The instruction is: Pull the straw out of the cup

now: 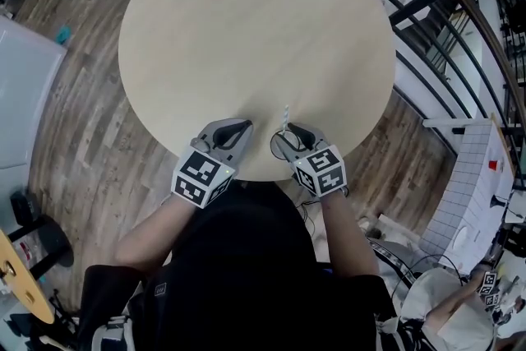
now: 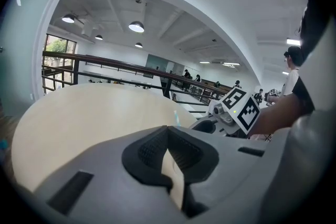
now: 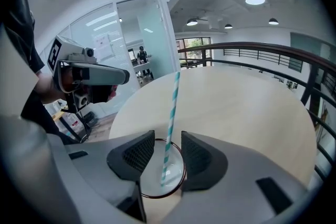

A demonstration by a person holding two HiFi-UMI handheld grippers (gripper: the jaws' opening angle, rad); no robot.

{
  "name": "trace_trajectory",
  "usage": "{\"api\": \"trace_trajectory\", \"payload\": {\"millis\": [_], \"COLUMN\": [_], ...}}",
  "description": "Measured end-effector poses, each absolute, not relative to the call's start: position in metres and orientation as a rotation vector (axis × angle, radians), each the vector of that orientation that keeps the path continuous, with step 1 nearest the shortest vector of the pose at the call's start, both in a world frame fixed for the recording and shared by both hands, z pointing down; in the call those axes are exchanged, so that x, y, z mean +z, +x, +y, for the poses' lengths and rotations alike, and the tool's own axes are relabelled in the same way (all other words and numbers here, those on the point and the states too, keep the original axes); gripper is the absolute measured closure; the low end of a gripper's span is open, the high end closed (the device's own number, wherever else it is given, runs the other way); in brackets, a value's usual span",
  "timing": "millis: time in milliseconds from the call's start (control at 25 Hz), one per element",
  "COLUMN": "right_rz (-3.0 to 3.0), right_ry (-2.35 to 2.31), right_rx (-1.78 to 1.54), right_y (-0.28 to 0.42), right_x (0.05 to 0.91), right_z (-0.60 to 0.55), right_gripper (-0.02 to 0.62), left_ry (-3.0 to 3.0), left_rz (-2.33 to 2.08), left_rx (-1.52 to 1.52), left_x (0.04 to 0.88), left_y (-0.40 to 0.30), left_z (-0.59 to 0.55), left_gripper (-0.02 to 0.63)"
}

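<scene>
- Right gripper clamps the clear cup, striped straw inside; the jaws hide the cup's sides.
- Left gripper sits empty, jaws nearly together, at the table's near edge.

The table looks matt pale wood, the cup glossy clear, the straw perhaps paper.
</scene>
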State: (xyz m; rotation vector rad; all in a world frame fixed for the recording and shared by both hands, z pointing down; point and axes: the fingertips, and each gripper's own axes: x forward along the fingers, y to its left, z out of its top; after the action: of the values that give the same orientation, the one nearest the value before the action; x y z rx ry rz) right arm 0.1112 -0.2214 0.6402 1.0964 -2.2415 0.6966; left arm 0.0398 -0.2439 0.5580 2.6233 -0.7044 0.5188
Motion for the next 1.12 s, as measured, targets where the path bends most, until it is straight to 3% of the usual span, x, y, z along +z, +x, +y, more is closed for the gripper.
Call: {"api": "trace_trajectory", "payload": {"millis": [160,520,1120], "right_rz": [-2.238,-2.220,-2.267], "right_ry": [1.089,1.107,1.190], "right_rx": [0.689,0.572,0.524], "right_y": [0.109,0.112,0.119], "right_x": [0.641,0.640,0.621], "right_z": [-0.227,-0.228,-0.215], "right_gripper": [0.437,0.523,0.557], "left_ry": [2.584,2.545,2.488], "left_rz": [-0.714,-0.713,-0.755], "left_rx": [0.514,0.524,0.536], "left_x": [0.562,0.565,0.562], "left_y": [0.034,0.034,0.029], "left_z": [-0.246,-0.242,-0.211], "left_gripper": [0.601,0.601,0.601]}}
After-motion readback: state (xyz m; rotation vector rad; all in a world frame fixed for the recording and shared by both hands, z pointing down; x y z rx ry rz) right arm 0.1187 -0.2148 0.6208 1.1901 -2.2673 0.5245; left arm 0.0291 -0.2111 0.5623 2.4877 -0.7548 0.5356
